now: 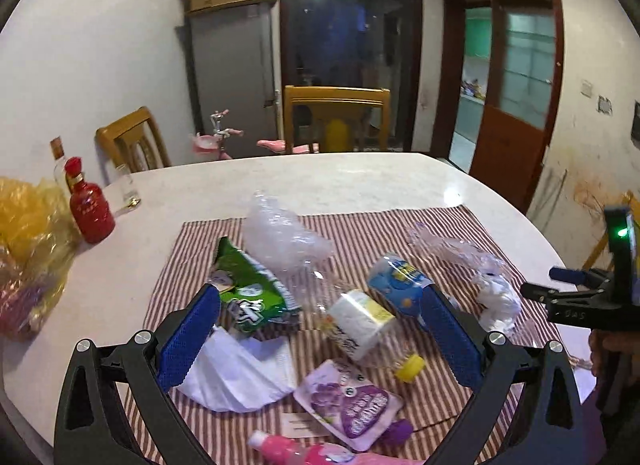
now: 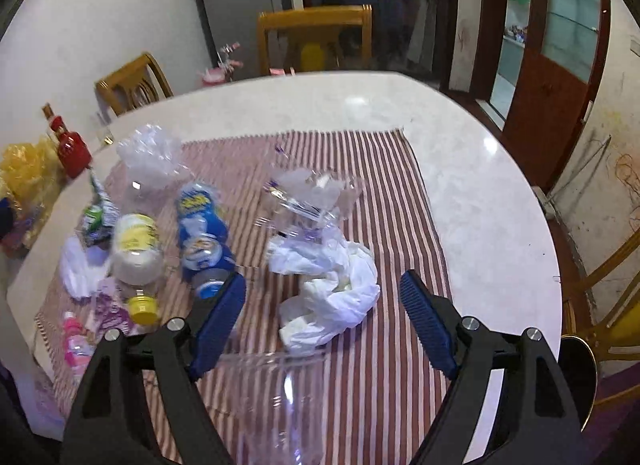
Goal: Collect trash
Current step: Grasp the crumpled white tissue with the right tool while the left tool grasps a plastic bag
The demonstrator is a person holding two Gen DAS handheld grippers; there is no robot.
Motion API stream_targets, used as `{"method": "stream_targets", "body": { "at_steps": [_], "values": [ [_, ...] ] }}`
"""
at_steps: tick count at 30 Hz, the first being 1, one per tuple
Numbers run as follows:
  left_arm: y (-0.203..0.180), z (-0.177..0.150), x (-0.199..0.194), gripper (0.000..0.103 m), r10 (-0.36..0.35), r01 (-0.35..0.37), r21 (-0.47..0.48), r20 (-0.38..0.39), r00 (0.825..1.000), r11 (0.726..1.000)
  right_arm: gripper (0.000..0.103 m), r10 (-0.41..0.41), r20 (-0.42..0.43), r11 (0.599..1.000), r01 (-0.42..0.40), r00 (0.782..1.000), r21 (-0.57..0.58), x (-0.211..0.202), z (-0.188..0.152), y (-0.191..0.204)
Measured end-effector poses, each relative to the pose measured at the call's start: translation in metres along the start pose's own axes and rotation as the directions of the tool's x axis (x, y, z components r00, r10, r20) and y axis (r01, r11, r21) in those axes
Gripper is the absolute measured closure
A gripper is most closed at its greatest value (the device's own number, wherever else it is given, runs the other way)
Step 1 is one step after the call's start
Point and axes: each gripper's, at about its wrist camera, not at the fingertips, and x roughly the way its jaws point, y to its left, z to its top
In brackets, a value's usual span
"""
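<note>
The surface (image 1: 360, 177), pale marble, was seen carrying a red-and-white striped cloth (image 1: 400, 225); all positions below are given relative to that cloth.

- Trash was spread over the cloth.
- Crumpled clear plastic (image 1: 280, 237) was sat at the far-left part.
- Green wrapper (image 1: 248, 289) was lying at the left side, with white tissue (image 1: 236, 377) just nearer than it.
- Clear bottle with white label and yellow cap (image 1: 364, 325) was lying on its side mid-cloth, cap toward the camera.
- Blue wrapper (image 1: 400, 281) was lying just right of that bottle.
- Crumpled white bag (image 2: 332, 293) was resting right of centre, with a clear torn wrapper (image 2: 308, 193) just beyond it.
- Purple pouch (image 1: 352, 401) and pink bottle (image 1: 288, 449) were placed at the near edge.
- Off the cloth, far left: yellow bag (image 1: 28, 249), red bottle (image 1: 90, 205), glass (image 1: 128, 189).

Left claw (image 1: 320, 329): held apart, nothing gripped, hovering over the bottle and green wrapper. Right claw (image 2: 324, 301): held apart, nothing gripped, white bag seen between the pads (image 2: 424, 317). A clear plastic container (image 2: 276, 397) was seen at the near edge, below the right claw; contact could not be told.
</note>
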Motion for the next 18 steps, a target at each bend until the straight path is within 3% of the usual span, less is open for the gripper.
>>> {"method": "stream_targets", "body": {
  "at_steps": [7,9,11,12,14,18],
  "values": [
    [0.017,0.011,0.014,0.006,0.004,-0.004,-0.017,-0.005,1.000,1.000,0.028,-0.028,-0.178,0.999,0.032,0.984,0.019,0.073,0.003,-0.003],
    [0.021,0.021,0.020,0.006,0.008,-0.008,-0.019,-0.008,1.000,1.000,0.036,-0.038,-0.204,0.999,0.043,0.978,0.019,0.085,0.002,-0.003],
    [0.028,0.034,0.034,0.006,-0.003,0.003,-0.016,-0.017,1.000,1.000,0.062,-0.071,-0.215,0.997,0.078,0.974,0.025,0.090,0.001,-0.005],
    [0.029,0.041,0.042,0.006,-0.014,0.014,-0.015,-0.030,0.999,1.000,0.067,-0.087,-0.214,0.995,0.094,0.973,0.025,0.091,0.001,-0.007],
    [0.031,0.057,0.068,0.006,-0.033,0.032,-0.020,-0.068,0.997,0.999,0.072,-0.061,-0.222,0.997,0.072,0.973,0.039,0.088,0.001,-0.014],
    [0.033,0.079,0.134,0.006,-0.046,0.032,-0.077,-0.189,0.981,0.997,0.073,-0.055,-0.211,0.997,0.066,0.976,0.044,0.070,-0.003,-0.026]
  ]
}}
